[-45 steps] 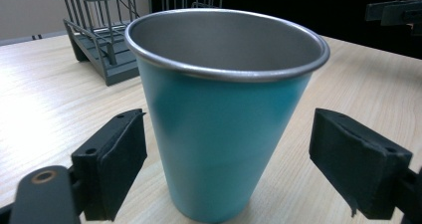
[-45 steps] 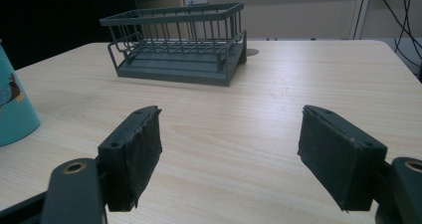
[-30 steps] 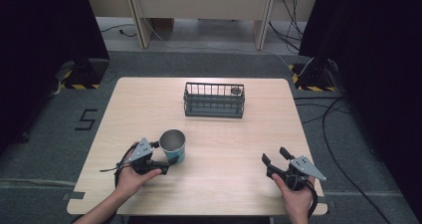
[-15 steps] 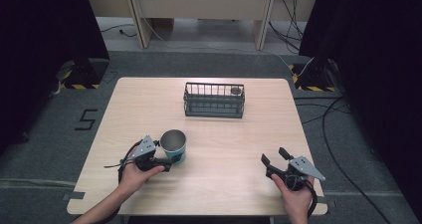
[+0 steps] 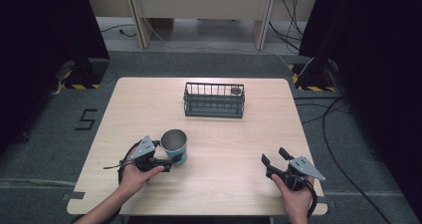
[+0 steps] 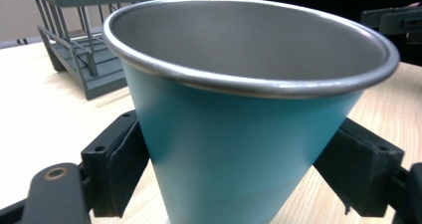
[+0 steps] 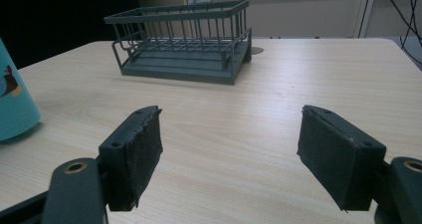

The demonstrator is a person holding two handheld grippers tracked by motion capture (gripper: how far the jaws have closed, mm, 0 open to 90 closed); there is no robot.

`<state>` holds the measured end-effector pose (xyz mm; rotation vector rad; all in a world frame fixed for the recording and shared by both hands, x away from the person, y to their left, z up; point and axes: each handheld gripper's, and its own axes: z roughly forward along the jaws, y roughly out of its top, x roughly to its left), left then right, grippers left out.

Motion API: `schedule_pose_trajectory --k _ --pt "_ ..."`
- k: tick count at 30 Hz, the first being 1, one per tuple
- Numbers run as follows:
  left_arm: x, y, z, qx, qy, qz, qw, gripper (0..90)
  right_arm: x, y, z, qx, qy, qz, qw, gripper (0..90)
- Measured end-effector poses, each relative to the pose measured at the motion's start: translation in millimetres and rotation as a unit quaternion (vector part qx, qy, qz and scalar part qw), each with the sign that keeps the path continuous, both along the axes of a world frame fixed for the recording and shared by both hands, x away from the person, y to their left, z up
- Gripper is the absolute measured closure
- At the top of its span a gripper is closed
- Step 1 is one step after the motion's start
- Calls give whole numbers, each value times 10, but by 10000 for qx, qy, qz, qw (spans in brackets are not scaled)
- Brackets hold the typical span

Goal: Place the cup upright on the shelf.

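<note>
From the high view, you have your left gripper point(image 5: 166, 165) down at the near left part of the table point(image 5: 234, 149), its jaws around the base of the teal cup point(image 5: 174, 146), which stands upright on the wood with its open steel mouth up. The wire basket point(image 5: 214, 99) sits well apart from it, toward the far middle of the table, and your right gripper point(image 5: 273, 159) rests at the near right with nothing between its jaws. In the left gripper view, the cup point(image 6: 239, 114) stands between your two black pads, both of which press against its teal wall low down, so the jaws look clamped on the cup; I judge the grasp made but the lift not yet begun, since the cup seems to stand on the table. The basket point(image 6: 84, 40) shows behind it to the left. In the right gripper view, your right gripper point(image 7: 229, 149) has its jaws spread wide over bare wood, with the basket point(image 7: 186, 37) ahead and the edge of the cup point(image 7: 15, 99) far to the left. What seems left for you is to raise the cup and carry it, probably toward the basket.
</note>
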<state>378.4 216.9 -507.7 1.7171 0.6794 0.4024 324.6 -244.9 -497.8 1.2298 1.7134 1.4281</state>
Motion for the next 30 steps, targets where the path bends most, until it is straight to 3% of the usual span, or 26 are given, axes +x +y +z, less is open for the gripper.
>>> schedule_pose_trajectory --k 16,30 --pt "49 43 151 -53 -166 68 9998 176 2 1 -14 14 13 -13 10000 259" --pt "155 -55 311 -75 -256 -28 9996 176 8 5 -20 46 26 -5 10000 259"
